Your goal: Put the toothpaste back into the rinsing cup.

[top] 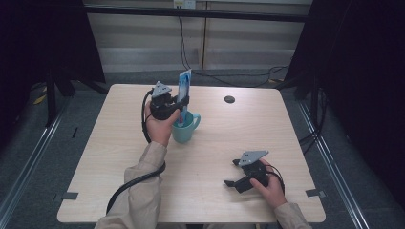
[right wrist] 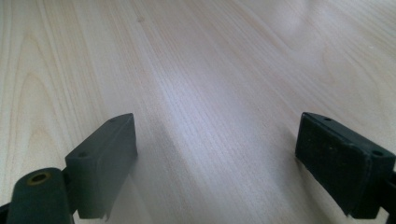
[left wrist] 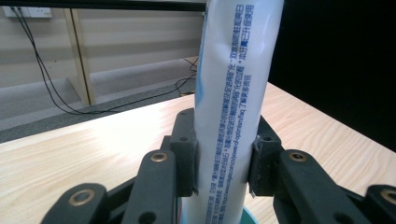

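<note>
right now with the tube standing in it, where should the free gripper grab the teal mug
Take the teal mug by its handle, coming from the right. The handle juts toward the right, facing the open right gripper. The rim is taken up: the left gripper holds the upright tube down into it, so a grip from above looks blocked.

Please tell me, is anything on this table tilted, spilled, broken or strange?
Nothing stands out. The left tongs hold a white and blue tube upright over the teal mug, which stands upright on the table with no spill. The right tongs rest open near the front edge.
</note>
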`<state>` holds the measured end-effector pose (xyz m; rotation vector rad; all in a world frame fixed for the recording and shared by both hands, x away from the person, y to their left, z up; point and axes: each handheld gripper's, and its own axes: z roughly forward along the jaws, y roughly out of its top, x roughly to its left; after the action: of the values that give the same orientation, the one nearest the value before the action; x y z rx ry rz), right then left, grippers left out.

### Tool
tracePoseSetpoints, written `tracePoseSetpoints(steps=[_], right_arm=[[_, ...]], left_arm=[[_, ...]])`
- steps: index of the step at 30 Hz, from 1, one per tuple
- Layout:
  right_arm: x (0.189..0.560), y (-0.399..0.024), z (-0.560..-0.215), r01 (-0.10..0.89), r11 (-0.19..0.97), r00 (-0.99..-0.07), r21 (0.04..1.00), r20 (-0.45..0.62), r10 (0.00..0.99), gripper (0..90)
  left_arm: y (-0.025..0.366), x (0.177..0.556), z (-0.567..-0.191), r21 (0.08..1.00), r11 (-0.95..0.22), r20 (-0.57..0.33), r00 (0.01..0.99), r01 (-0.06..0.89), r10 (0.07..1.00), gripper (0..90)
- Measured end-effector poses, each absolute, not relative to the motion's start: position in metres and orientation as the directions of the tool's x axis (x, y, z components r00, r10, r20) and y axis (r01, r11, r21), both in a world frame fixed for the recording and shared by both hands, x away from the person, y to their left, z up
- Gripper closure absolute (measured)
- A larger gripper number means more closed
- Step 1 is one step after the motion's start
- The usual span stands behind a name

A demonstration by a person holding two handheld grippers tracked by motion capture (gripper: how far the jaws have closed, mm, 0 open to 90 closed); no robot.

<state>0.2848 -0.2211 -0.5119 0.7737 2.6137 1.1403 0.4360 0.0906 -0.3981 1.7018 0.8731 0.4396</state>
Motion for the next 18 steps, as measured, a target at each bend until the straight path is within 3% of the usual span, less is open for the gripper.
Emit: tracePoseSetpoints(steps=[18], right_arm=[[0.285, -0.221, -0.512, 0.389, 0.568, -0.846, 0.725, 0.038, 0.531, 12.2]], left_arm=[[0.089, 0.435, -0.417, 0.928, -0.121, -0.149, 0.648, 0.353, 0.747, 68.7]])
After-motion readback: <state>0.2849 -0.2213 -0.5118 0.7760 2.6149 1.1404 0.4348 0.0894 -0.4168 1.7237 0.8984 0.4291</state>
